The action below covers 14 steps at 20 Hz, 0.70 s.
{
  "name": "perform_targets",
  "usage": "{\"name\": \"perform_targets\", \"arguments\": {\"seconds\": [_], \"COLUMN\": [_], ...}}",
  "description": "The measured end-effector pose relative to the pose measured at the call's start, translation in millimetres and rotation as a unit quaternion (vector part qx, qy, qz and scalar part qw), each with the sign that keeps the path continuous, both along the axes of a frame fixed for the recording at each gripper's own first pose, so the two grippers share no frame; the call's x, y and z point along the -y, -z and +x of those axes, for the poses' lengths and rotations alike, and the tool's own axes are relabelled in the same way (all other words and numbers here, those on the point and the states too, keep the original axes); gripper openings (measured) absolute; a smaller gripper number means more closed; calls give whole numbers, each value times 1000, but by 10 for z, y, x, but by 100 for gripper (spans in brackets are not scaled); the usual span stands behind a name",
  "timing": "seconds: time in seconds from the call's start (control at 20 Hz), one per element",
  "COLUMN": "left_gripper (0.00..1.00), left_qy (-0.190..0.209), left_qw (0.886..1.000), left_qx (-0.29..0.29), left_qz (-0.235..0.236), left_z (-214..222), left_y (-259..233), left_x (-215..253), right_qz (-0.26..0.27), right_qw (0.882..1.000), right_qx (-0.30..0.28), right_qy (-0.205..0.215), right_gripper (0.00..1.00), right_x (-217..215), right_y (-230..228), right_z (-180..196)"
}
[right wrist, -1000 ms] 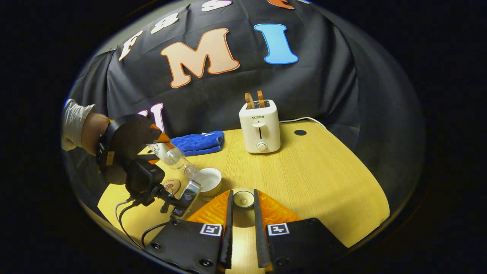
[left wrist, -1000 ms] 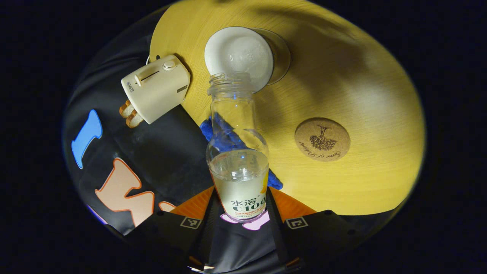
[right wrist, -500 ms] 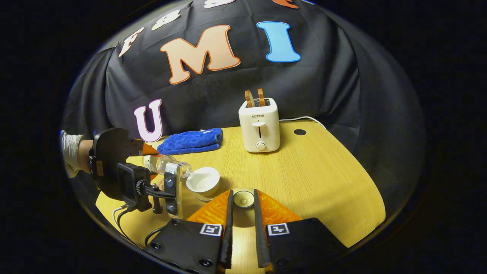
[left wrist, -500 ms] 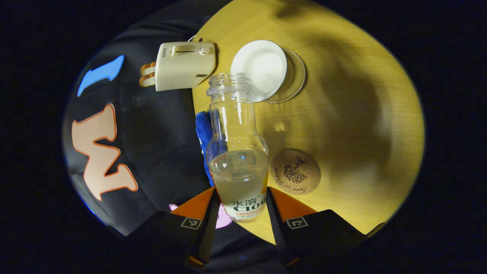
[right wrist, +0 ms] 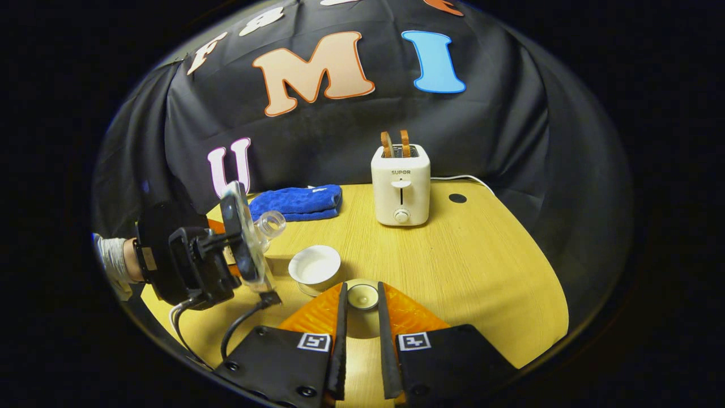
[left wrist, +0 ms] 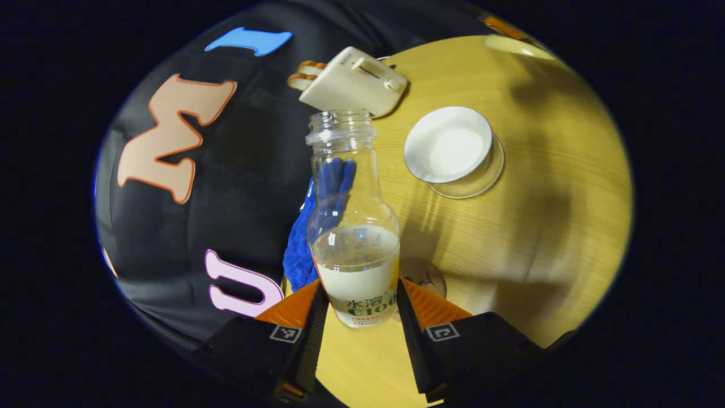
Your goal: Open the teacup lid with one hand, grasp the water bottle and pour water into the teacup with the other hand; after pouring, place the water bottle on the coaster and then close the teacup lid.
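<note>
In the right gripper view, left to right: your left gripper (right wrist: pixel 226 241) with the water bottle (right wrist: pixel 267 225), blue towel (right wrist: pixel 297 202) behind, open teacup (right wrist: pixel 315 267) on the table (right wrist: pixel 470 266), toaster (right wrist: pixel 400 184) at back. Since 0.5 s ago the bottle has swung up off the cup; its neck now points up and away, long axis along your left fingers (left wrist: pixel 297 309) clamping its base, coaster (left wrist: pixel 422 275) just beneath. Your right gripper (right wrist: pixel 361 309) is closed on the teacup lid (right wrist: pixel 362 296), near the cup.

Left hand-held gripper (left wrist: pixel 358 306) clamped on the bottle (left wrist: pixel 352 226), fingers pressing both sides. Right hand-held gripper (right wrist: pixel 360 300) narrowed around the lid (right wrist: pixel 362 296), held level.
</note>
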State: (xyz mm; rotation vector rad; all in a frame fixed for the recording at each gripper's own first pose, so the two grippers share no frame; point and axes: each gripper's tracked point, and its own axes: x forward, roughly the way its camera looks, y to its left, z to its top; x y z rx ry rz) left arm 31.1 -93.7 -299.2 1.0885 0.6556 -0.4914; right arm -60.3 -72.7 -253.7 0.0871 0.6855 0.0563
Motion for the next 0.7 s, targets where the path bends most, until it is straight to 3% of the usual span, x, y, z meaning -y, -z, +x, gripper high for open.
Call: {"name": "perform_targets", "arguments": {"seconds": [0.25,0.4,0.6,0.7], "left_gripper": [64,64,64,64], "left_qy": [-65,-88,-137,-140], "left_qw": [990,982,957,946], "left_qx": [4,17,25,31], "left_qz": [-128,-168,-253,-290], "left_z": [-31,-7,-2,7], "left_y": [54,63,78,51], "left_x": [34,15,67,122], "right_qz": [-11,-19,-31,-32], "right_qw": [1000,999,999,999], "right_qx": [-4,-10,-11,-12], "right_qy": [-16,-25,-37,-36], "right_gripper": [29,27,27,27], "right_x": [-124,-203,-297,-322], "right_y": [-51,-48,-73,-74], "right_z": [6,6,18,16]}}
